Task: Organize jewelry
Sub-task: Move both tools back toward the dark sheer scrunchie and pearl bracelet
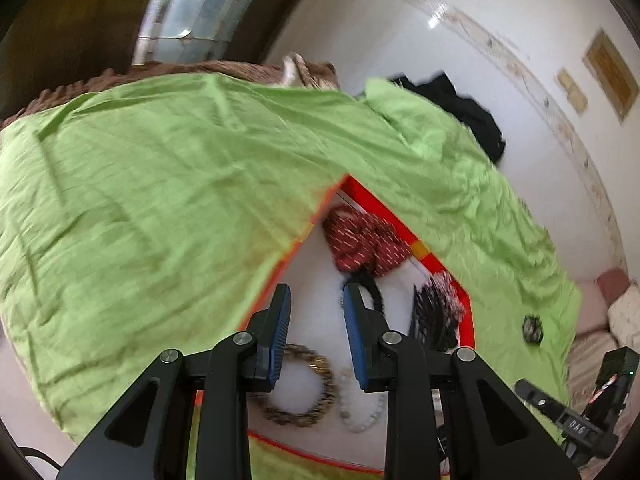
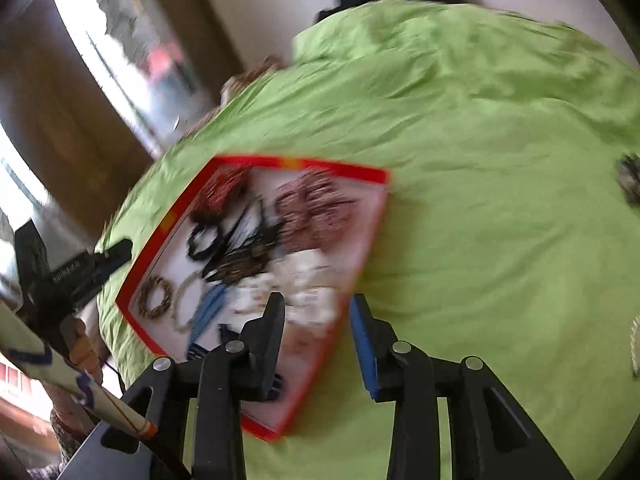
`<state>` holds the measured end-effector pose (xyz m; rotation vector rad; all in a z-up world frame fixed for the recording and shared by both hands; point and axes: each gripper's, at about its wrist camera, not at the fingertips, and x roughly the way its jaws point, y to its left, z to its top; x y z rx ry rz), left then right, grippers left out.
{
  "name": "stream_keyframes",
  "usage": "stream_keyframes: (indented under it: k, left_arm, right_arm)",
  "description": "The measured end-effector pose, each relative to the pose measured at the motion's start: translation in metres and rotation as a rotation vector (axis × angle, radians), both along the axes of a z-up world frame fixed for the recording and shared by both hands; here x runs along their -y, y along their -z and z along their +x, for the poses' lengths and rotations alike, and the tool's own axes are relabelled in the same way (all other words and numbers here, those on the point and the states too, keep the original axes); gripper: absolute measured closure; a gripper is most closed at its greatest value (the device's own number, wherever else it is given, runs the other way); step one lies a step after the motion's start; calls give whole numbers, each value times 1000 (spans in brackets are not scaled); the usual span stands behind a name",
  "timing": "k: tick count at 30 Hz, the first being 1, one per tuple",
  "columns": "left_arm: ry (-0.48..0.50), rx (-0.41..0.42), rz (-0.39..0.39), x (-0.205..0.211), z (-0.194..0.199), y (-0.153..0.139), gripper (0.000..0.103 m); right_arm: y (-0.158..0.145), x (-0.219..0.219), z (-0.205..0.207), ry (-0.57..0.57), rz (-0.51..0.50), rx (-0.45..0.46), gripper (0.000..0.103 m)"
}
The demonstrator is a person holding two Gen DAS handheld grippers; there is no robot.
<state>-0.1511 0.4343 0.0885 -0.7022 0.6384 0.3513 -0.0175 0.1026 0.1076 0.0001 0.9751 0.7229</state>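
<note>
Bangles and necklaces lie gathered on a red-rimmed tray (image 2: 372, 178) on the green sheet (image 2: 480, 160), handy for sorting. A lone bangle (image 1: 533, 330) sits apart near the sheet's edge. Left tool (image 1: 316, 332) and right tool (image 2: 318, 336) hang apart, empty.

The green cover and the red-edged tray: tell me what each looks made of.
Green cover: woven cloth, matte; it creases and drapes over the edge. Red-edged tray: probably card or thin plastic, a flat white base with a smooth, slightly shiny border; blur leaves it open.
</note>
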Motion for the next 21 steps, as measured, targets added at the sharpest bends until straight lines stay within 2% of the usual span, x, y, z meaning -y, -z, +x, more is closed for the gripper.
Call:
stream_keyframes:
  k: [5,7,8,12,14,15,16,17,19,21]
  left_arm:
    - [116,-93,56,15,54,-11,75]
    - [165,-157,132,20,87,-14,63]
    - [204,-195,181,23,107,-14,63]
    - [326,-321,301,34,157,-3,63]
    - [347,-385,343,37,172,7,63]
    - [344,-420,365,36,178,11,71]
    - [326,-448,385,33,182,14,90]
    - [304,-461,387,28,183,14,97]
    - [258,-437,356,14,180,5,99]
    - [214,-394,368,6,173,-9,99]
  right_arm:
    - [6,50,6,75,11,-17,66]
    - [11,68,8,96,34,-32,66]
    - [13,74,9,104,43,-40,66]
    - [27,94,13,130,62,-74,66]
    - [33,101,14,145,70,-84,66]
    - [35,104,15,152,74,-87,66]
    - [36,107,16,160,80,-88,66]
    - [37,110,16,167,84,-88,66]
    - [38,116,16,183,84,-79,66]
    - [39,123,15,199,82,-72,66]
